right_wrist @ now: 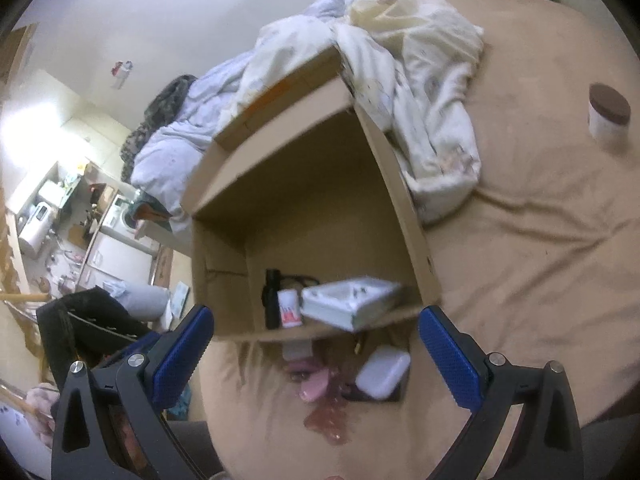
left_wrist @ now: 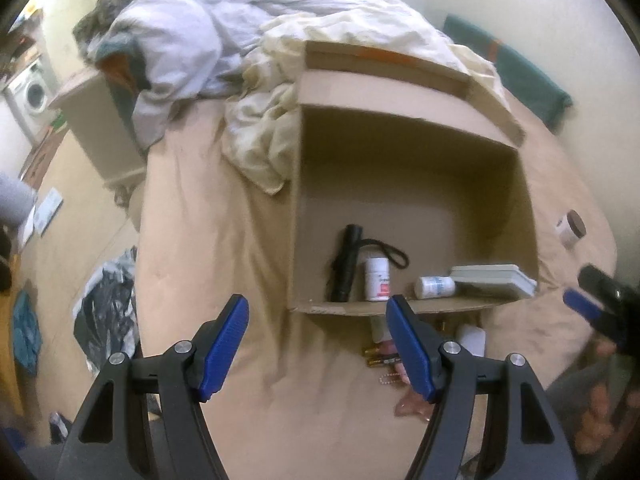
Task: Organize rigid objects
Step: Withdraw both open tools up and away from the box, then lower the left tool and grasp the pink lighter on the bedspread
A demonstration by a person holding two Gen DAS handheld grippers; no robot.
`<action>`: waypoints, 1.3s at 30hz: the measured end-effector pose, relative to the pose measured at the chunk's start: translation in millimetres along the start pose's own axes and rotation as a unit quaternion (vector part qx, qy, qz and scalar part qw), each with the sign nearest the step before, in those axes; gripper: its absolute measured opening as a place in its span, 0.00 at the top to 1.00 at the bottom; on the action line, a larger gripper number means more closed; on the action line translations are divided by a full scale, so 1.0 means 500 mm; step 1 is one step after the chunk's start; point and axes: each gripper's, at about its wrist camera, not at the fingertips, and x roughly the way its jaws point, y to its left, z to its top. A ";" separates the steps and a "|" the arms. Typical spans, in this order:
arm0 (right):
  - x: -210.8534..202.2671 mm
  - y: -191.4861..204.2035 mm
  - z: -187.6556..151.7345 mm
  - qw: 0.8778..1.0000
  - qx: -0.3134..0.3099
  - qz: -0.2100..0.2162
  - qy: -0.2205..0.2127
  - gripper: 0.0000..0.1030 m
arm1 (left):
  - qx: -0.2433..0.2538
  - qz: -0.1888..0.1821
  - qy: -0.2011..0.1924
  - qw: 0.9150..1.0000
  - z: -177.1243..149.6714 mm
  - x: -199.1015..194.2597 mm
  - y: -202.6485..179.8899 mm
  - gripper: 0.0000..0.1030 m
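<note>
An open cardboard box [left_wrist: 416, 132] [right_wrist: 224, 184] stands on the tan bed. Inside lie a black flashlight [left_wrist: 346, 262] [right_wrist: 272, 300], a white pill bottle with a red label [left_wrist: 377, 276] [right_wrist: 289, 308], a small white bottle [left_wrist: 434, 286] and a flat white case [left_wrist: 494, 276] [right_wrist: 344, 300]. In front of the box lie batteries [left_wrist: 380, 358], a white case [right_wrist: 382, 372] [left_wrist: 472, 338] and a pink translucent item [right_wrist: 320, 400]. My left gripper [left_wrist: 318, 344] is open and empty, just short of the box's near edge. My right gripper [right_wrist: 316, 360] is open and empty above the loose items.
A white jar with a brown lid [left_wrist: 570, 228] [right_wrist: 608, 114] stands on the bed right of the box. Crumpled sheets and clothes [left_wrist: 256, 80] [right_wrist: 420, 92] lie behind the box. The bed's left edge drops to a cluttered floor with a black bag [left_wrist: 106, 320].
</note>
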 end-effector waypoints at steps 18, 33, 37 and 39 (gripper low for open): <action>0.030 -0.019 -0.036 0.994 -0.051 -0.086 0.038 0.00 | 0.035 -0.001 0.043 0.998 -0.030 0.041 -0.030 0.34; 0.092 -0.003 -0.034 0.993 -0.020 -0.081 0.081 0.00 | 0.055 -0.030 0.135 0.989 -0.068 0.167 -0.094 0.34; 0.097 -0.002 -0.033 0.993 -0.023 -0.079 0.087 0.00 | 0.024 -0.047 0.150 0.987 -0.062 0.211 -0.107 0.34; 0.095 -0.007 -0.032 0.993 -0.021 -0.082 0.086 0.00 | 0.006 -0.056 0.151 0.987 -0.059 0.229 -0.110 0.34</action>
